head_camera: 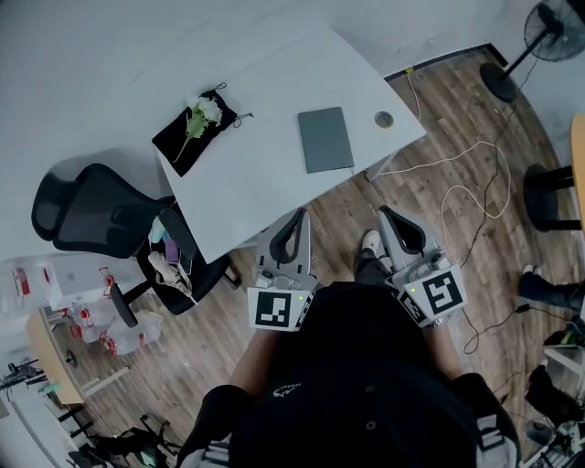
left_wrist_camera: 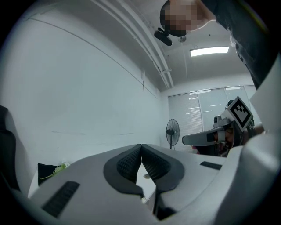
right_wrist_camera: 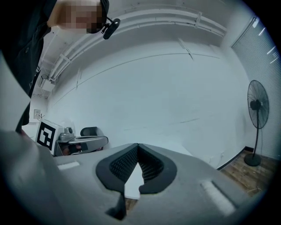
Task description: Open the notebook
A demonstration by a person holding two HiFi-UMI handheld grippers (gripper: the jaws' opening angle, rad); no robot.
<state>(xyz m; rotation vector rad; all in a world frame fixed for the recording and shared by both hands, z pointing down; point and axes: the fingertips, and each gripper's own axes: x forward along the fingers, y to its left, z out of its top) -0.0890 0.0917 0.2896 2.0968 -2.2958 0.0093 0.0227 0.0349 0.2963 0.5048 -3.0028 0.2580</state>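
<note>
With left gripper (head_camera: pixel 301 216) and right gripper (head_camera: pixel 385 214) pinched shut, empty, reach the closed notebook (head_camera: pixel 324 139) and lift its cover edge.

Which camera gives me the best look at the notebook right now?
Head view: the notebook lies closed on the white table, its whole cover visible. Neither gripper view shows it at all.

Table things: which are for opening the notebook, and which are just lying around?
For the job: notebook, left gripper, right gripper.
Lying about: black pouch, white flower, small round disc, office chair, fan.
</note>
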